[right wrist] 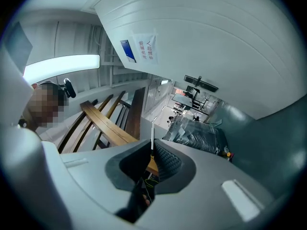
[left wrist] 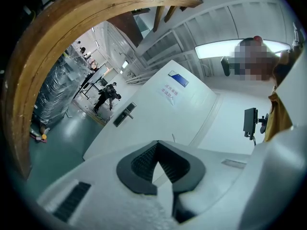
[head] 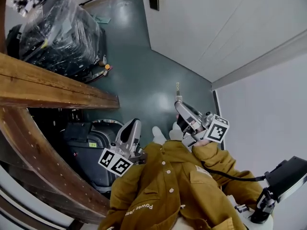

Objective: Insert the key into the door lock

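Currently clamping the key (right wrist: 152, 134) in the jaws of the right gripper (right wrist: 152, 153), with the thin blade poking out past the tips. On the left gripper (left wrist: 158, 147), pressed tight together on nothing. As for the door lock (left wrist: 123, 114): way out ahead of the left jaws, on the white door (left wrist: 192, 109), well apart from the key. Off left of those jaws, just a curved wooden rail (left wrist: 43, 56).
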The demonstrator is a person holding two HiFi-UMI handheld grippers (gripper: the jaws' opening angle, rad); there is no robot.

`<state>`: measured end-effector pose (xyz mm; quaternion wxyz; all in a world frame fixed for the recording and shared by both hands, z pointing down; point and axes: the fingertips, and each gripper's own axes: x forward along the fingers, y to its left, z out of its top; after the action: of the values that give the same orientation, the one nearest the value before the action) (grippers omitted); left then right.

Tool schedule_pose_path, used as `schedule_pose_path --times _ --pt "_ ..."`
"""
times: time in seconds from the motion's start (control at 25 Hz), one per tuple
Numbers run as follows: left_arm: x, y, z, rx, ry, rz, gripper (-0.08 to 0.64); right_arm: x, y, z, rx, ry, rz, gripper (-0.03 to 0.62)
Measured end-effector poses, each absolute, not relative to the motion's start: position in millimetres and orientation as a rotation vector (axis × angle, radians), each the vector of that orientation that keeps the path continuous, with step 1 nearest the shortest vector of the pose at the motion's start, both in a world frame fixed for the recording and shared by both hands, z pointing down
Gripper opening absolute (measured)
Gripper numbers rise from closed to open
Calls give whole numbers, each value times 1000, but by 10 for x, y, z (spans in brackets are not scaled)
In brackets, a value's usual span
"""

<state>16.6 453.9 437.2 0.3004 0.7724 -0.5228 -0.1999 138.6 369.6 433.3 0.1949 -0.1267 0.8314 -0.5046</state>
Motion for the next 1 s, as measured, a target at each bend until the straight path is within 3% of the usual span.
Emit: schedule_pose_path --times 0.52,1.0 --pt "-176 4418 4571 2061 -1361 -478 2 1098 3567 4479 -407 2262 -1445 28" --pt "-291 2968 4620 2061 -1318 -473 2 988 2159 4656 -457 2239 -1484 28"
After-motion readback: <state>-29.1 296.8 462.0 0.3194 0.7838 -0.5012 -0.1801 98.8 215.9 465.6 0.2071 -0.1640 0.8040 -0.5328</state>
